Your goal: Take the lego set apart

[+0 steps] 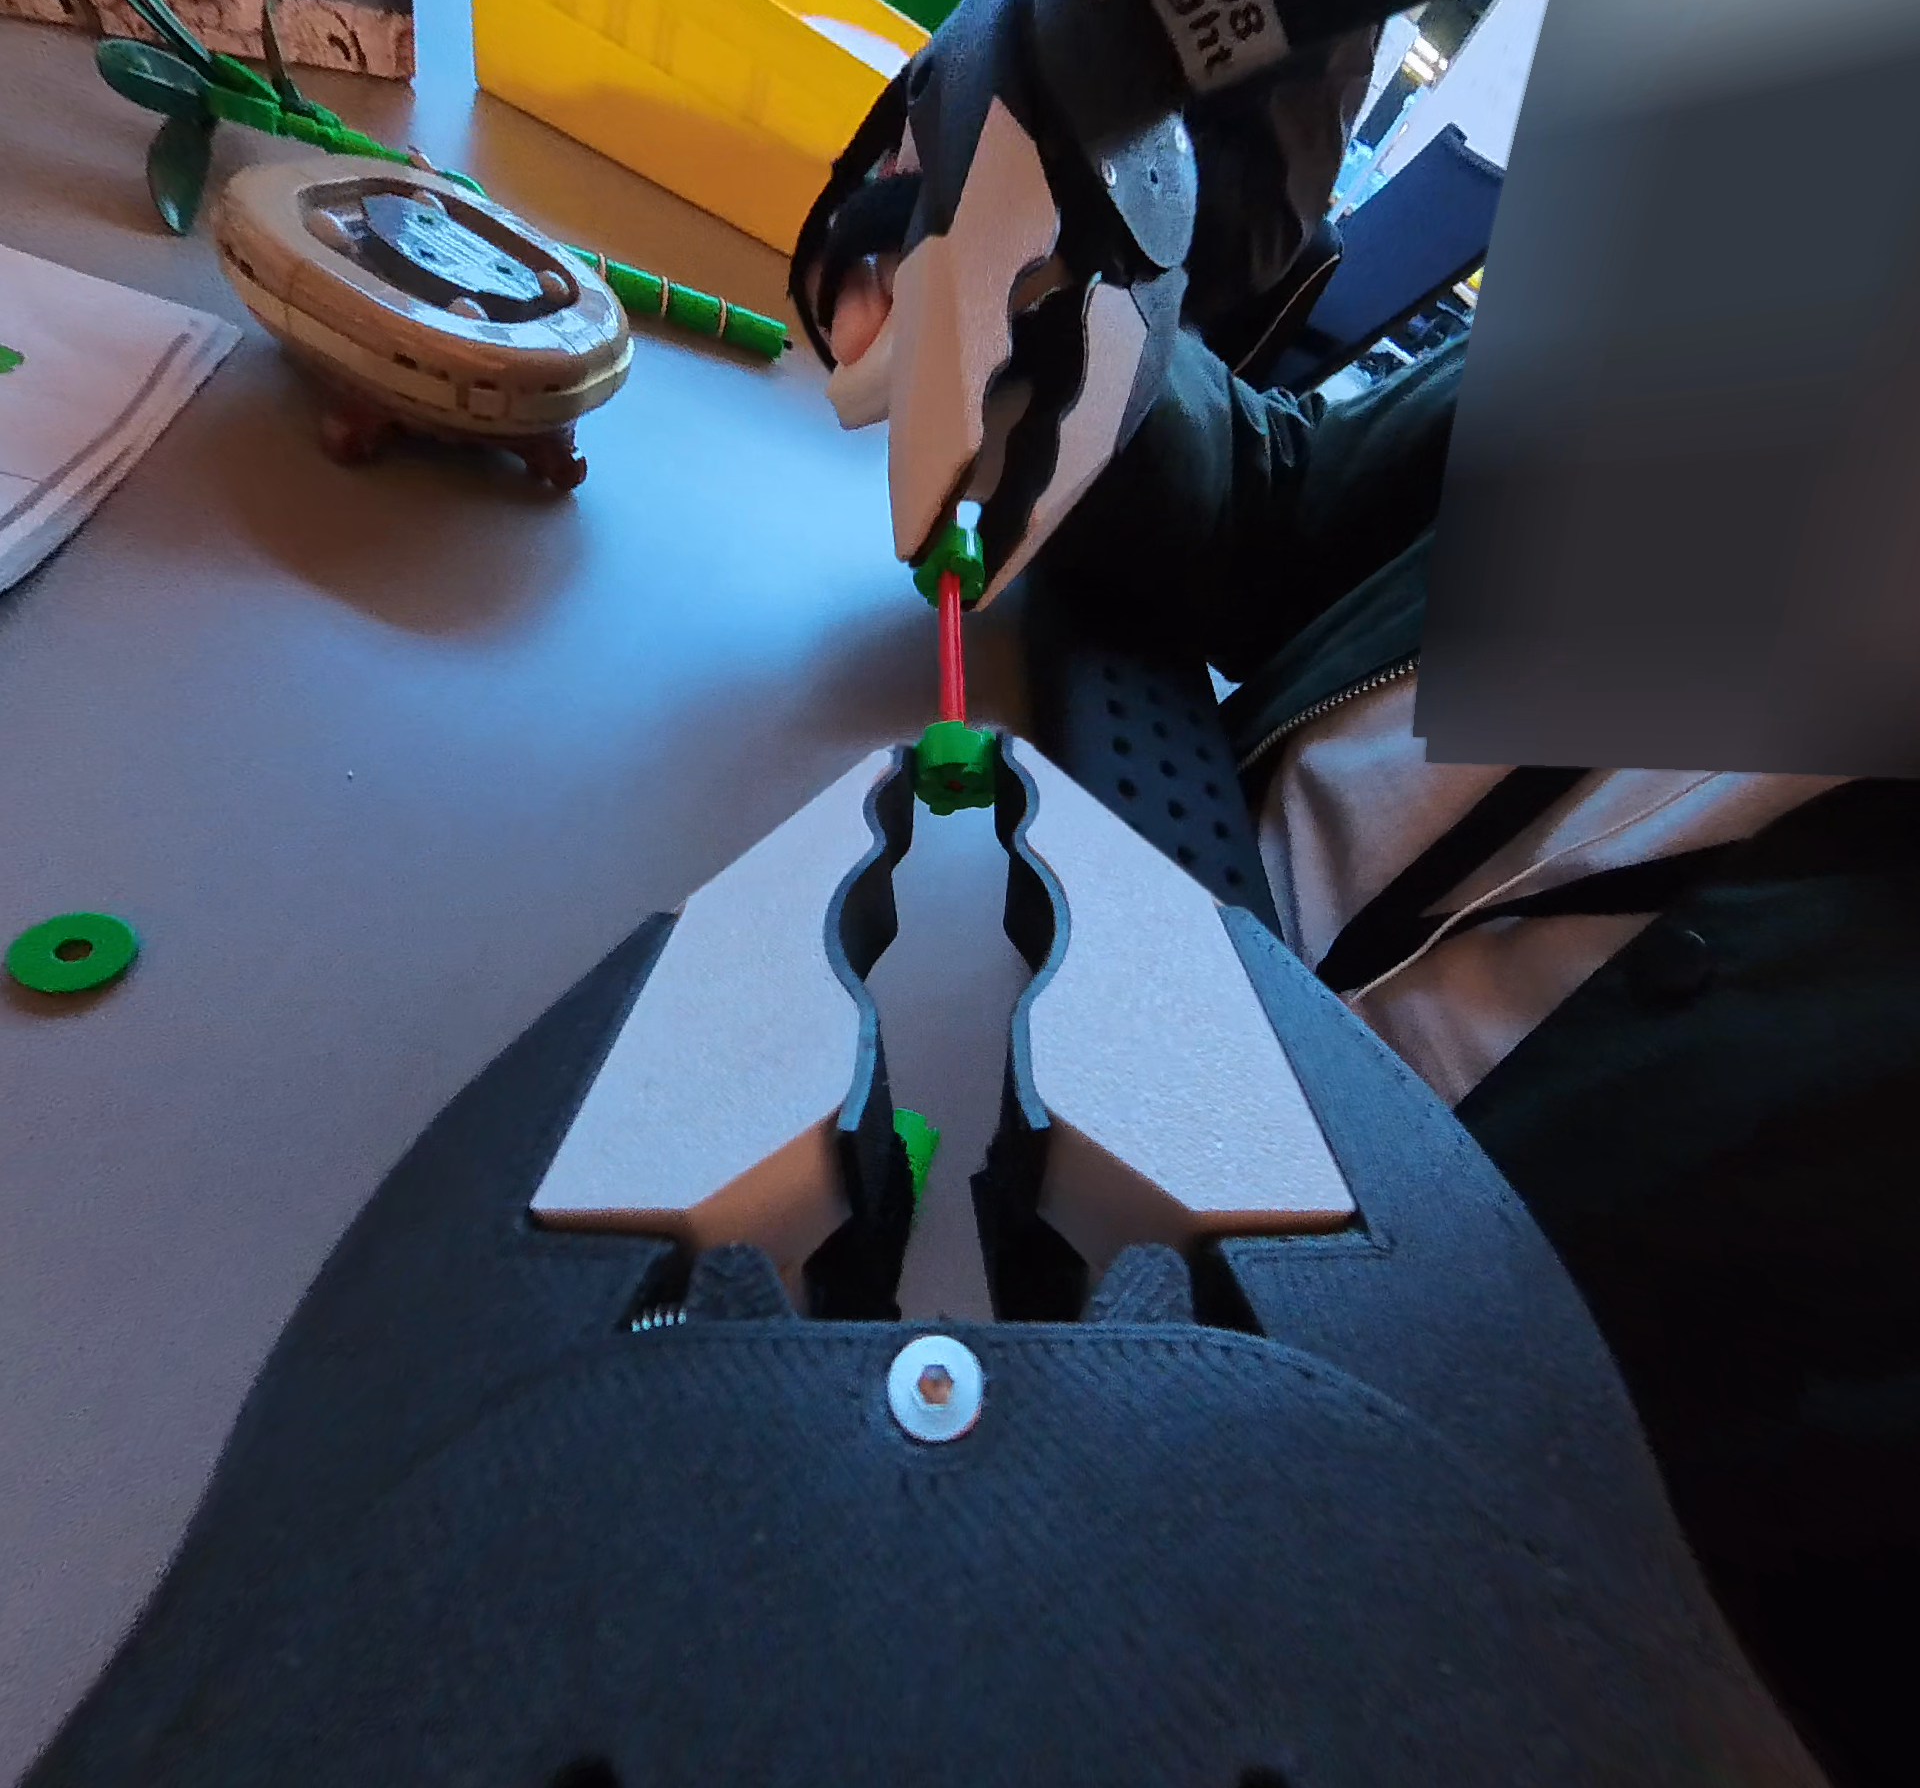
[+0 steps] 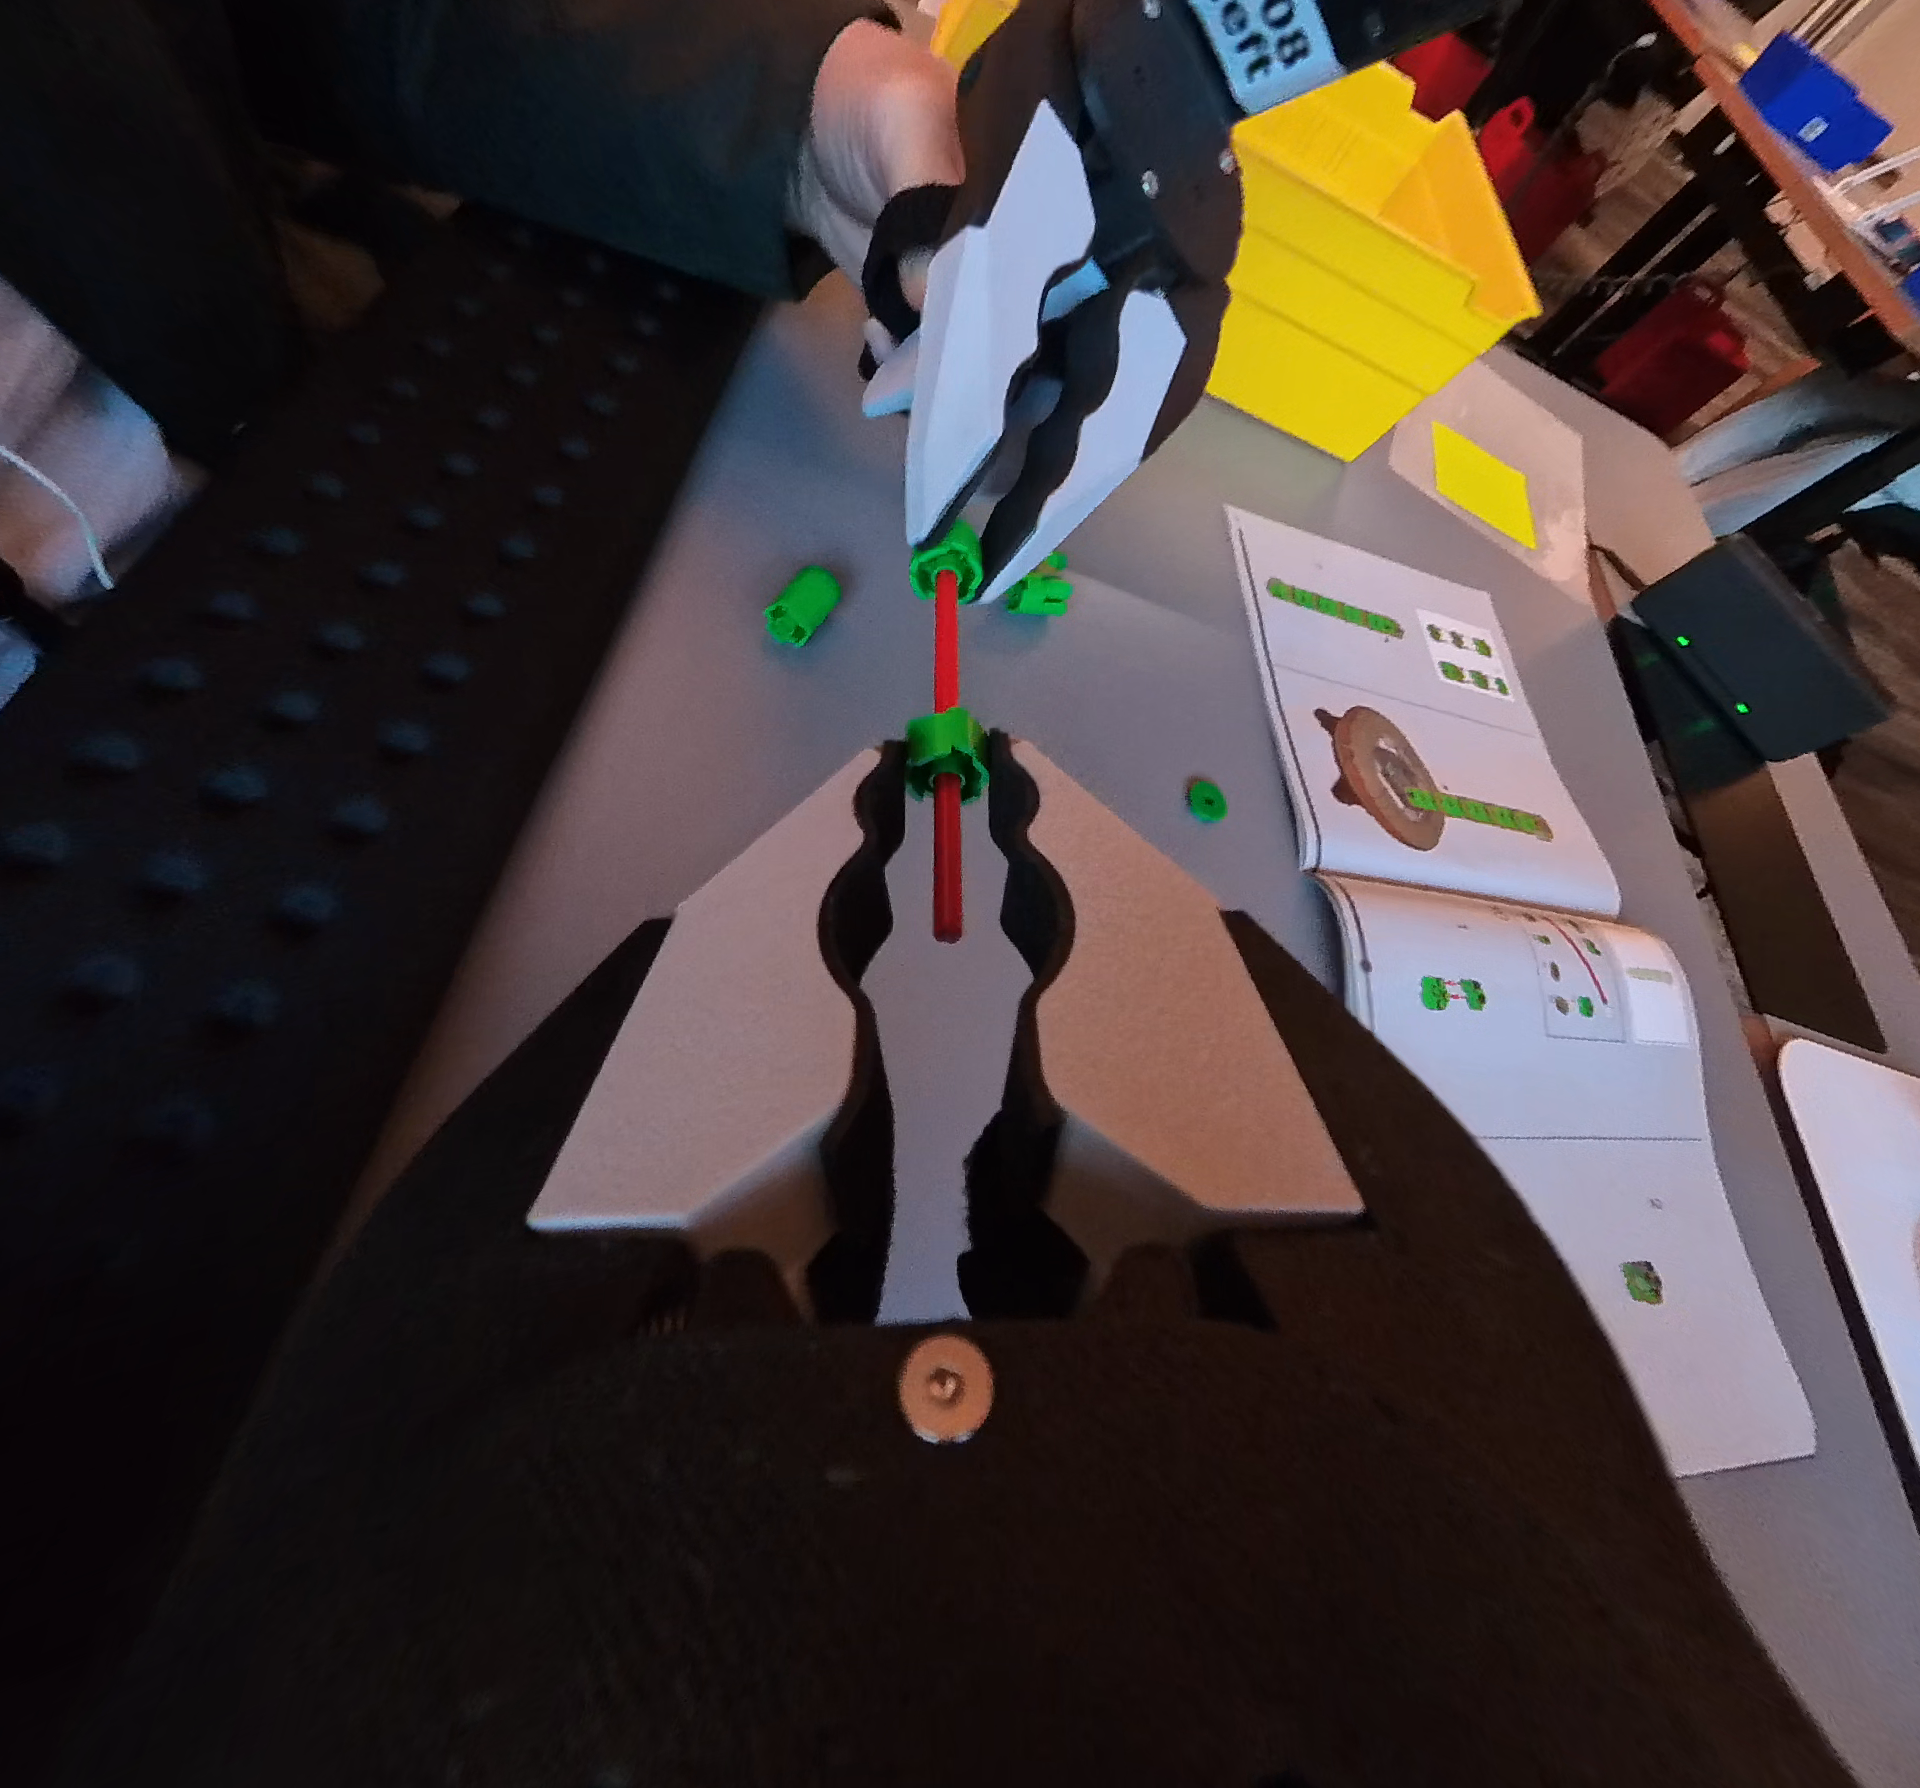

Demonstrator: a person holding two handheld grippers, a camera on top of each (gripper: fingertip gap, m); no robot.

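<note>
A thin red axle (image 1: 950,649) with a green round piece at each end is held in the air between my two grippers. My left gripper (image 1: 954,770) is shut on one green piece (image 1: 954,768). My right gripper (image 2: 945,764) is shut on the other green piece (image 2: 943,757), and the red axle (image 2: 945,647) passes through it and sticks out between my right fingers. In the left wrist view the right gripper (image 1: 951,566) shows farther off, pinching its green piece (image 1: 949,564). In the right wrist view the left gripper (image 2: 948,566) pinches its piece (image 2: 945,568).
A tan oval lego base (image 1: 421,310) with a green segmented stem (image 1: 686,296) stands on the grey table (image 1: 416,751). A green ring (image 1: 71,951) and loose green pieces (image 2: 800,606) (image 2: 1205,801) lie on it. A yellow bin (image 1: 665,24), an open instruction booklet (image 2: 1455,803). My right fingertips sit around 5 cm from my left ones.
</note>
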